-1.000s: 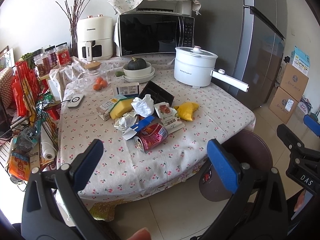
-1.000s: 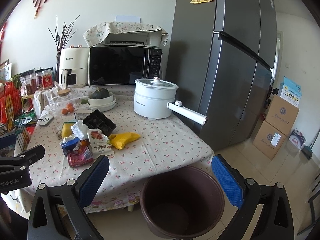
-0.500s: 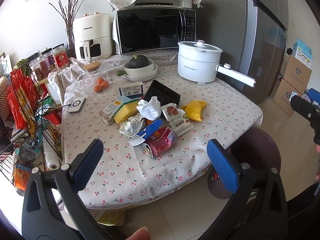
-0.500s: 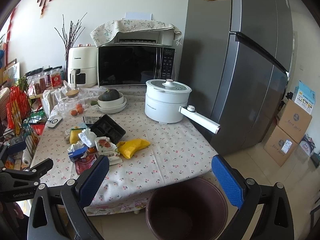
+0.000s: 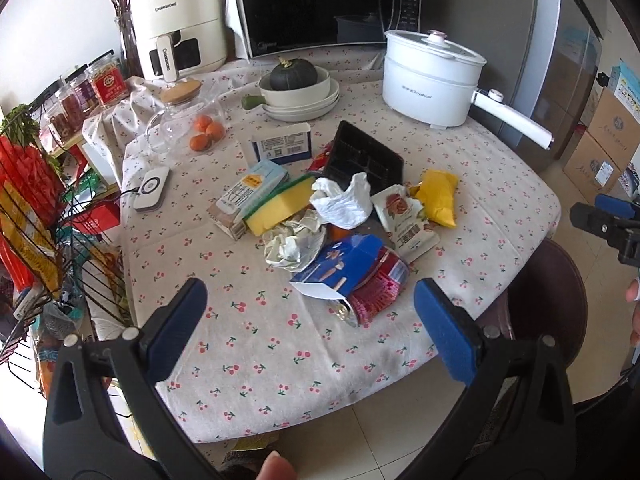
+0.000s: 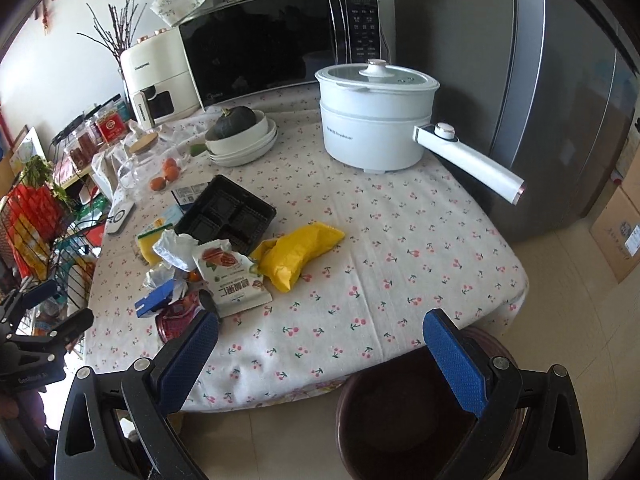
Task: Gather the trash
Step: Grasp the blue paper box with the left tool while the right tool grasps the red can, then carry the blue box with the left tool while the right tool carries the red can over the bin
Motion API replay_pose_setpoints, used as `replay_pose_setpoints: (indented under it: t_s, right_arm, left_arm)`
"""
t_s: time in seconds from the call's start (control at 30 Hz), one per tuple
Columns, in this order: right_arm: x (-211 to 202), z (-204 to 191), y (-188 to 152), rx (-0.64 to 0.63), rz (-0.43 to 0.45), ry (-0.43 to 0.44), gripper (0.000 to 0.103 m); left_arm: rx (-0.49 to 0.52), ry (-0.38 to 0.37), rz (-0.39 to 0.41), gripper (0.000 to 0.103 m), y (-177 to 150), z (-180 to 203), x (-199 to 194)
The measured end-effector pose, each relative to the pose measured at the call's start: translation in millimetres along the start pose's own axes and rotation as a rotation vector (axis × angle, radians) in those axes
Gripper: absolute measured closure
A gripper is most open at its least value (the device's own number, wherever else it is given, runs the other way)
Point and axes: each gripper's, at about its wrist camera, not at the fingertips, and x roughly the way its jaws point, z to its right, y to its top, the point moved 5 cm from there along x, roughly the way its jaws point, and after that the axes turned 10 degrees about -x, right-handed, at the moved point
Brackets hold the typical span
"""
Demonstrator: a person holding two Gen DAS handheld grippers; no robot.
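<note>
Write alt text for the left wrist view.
The open left gripper hovers empty over a cherry-print tablecloth, facing a trash pile: crushed red can, torn blue carton, crumpled white tissue, yellow wrapper. A white electric pot and black microwave stand behind.

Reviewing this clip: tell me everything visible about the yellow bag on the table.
The yellow bag is a crumpled, glossy pouch, plastic by the look of it, lying flat on the cherry-print tablecloth at the right end of the trash pile. It is bright yellow with no print visible, creased and partly folded, with one end puckered. Its near end lies against the nut snack packet; the black plastic tray is just behind it. No gripper touches it.
</note>
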Motion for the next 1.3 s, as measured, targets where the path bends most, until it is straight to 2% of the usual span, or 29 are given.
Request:
replay_pose_setpoints:
  t_s: [0.07,0.17,0.4,0.57,0.63,0.67,0.7,0.83,0.97,1.17,1.3]
  right_arm:
    - [19,7,-6,0.011,-0.079,0.006,0.000]
    - [37,20,-7,0.070,-0.122,0.047,0.000]
    - [68,31,4,0.131,-0.158,0.046,0.000]
    - [80,19,9,0.105,-0.172,0.050,0.000]
    - [82,13,10,0.088,-0.175,0.049,0.000]
    - [83,11,10,0.082,-0.178,0.050,0.000]
    - [84,9,9,0.077,-0.181,0.050,0.000]
    - [89,-6,6,0.036,-0.194,0.048,0.000]
    - [96,-33,5,-0.037,-0.202,0.091,0.000]
    - [106,-103,4,-0.249,-0.202,0.168,0.000]
    - [116,-141,2,-0.339,-0.208,0.203,0.000]
  left_arm:
    - [-0.063,-0.047,-0.078,0.005,4,-14,22]
    - [-0.115,-0.129,-0.169,0.007,9,-21,49]
    - [-0.003,-0.151,-0.259,0.013,5,10,88]
    - [0.111,-0.082,-0.262,0.021,-1,30,107]
    - [0.126,-0.059,-0.273,0.041,-4,30,113]
    - [0.124,-0.058,-0.278,0.047,-4,28,115]
    - [0.117,-0.062,-0.279,0.061,-3,26,115]
    - [0.086,-0.093,-0.239,0.085,3,14,103]
    - [0.042,-0.127,-0.202,0.087,7,-1,84]
    - [0.001,-0.141,-0.160,0.087,2,-29,59]
    - [-0.032,-0.143,-0.156,0.087,-7,-49,50]
